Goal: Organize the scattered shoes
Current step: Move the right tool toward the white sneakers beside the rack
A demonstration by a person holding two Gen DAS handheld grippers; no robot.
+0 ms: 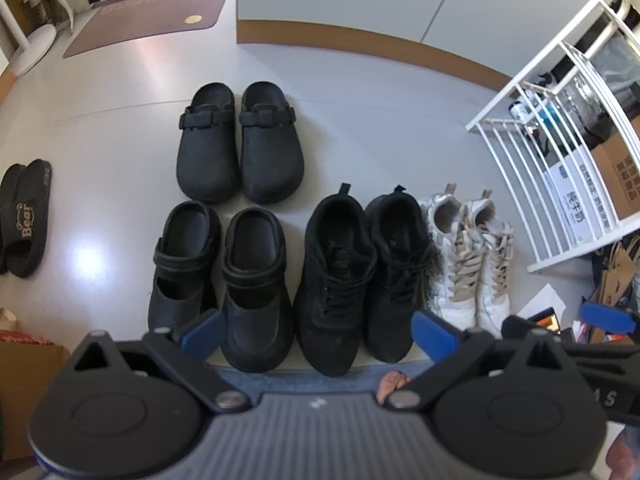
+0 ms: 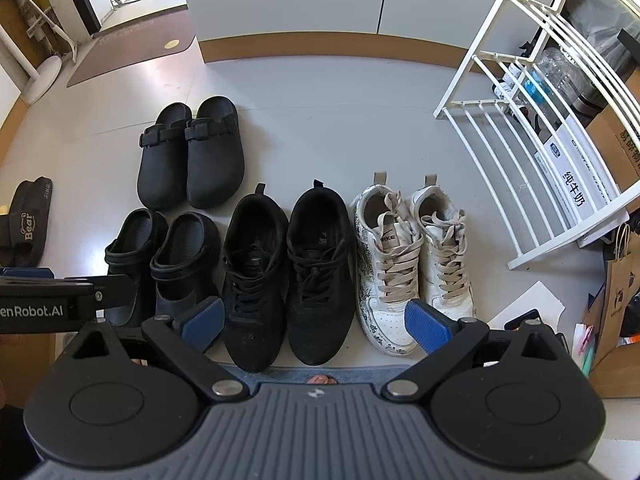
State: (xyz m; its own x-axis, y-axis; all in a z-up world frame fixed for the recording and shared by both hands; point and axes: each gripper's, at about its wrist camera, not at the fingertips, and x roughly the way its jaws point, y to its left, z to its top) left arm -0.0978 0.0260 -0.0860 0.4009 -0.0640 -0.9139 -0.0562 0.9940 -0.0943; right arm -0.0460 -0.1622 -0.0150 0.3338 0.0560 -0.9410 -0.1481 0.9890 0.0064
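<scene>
Three pairs of shoes sit in a row on the pale floor just ahead of me, toes toward me: black strapped clogs (image 1: 216,276) on the left, black lace-up sneakers (image 1: 360,272) in the middle, and white sneakers (image 2: 412,256) with beige laces on the right, each pair touching or just beside the next. Behind the strapped clogs stands a fourth pair, black buckle clogs (image 1: 240,140), side by side and set farther back. Well apart to the far left lie black slides (image 1: 24,216) printed "Bear".

My left gripper (image 1: 316,332) hangs above the near toes with its blue pads spread wide and nothing between them. My right gripper (image 2: 316,320) is the same, fingers wide apart and empty, over the toes of the black sneakers.

A white wire shoe rack (image 2: 532,128) stands at the right, with cartons and a bottle behind it. A brown doormat (image 1: 152,16) lies far back left.
</scene>
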